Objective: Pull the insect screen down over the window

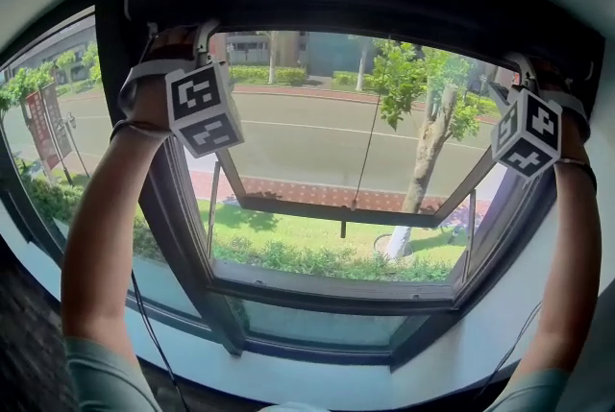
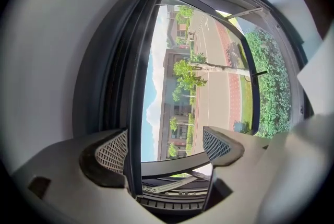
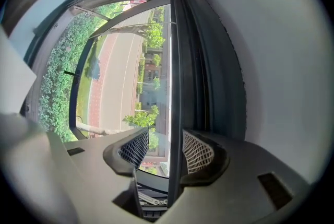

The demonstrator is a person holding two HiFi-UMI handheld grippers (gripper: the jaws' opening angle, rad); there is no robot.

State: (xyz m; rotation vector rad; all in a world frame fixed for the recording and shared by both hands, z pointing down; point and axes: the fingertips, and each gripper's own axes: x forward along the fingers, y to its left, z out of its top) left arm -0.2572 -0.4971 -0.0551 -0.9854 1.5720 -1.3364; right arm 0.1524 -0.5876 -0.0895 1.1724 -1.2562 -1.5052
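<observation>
The insect screen's dark pull bar lies rolled up along the top of the window frame. Both arms reach up to it. My left gripper is at the bar's left end; in the left gripper view it is wide open, and the bar runs along the left pad. My right gripper is at the right end. Its jaws are closer together around the bar, which rests by the right pad, with a gap still showing at the other pad.
The window sash below is swung outward on side stays. A thin cord hangs down the middle of the opening. White wall surrounds the dark frame. Street, trees and lawn lie outside.
</observation>
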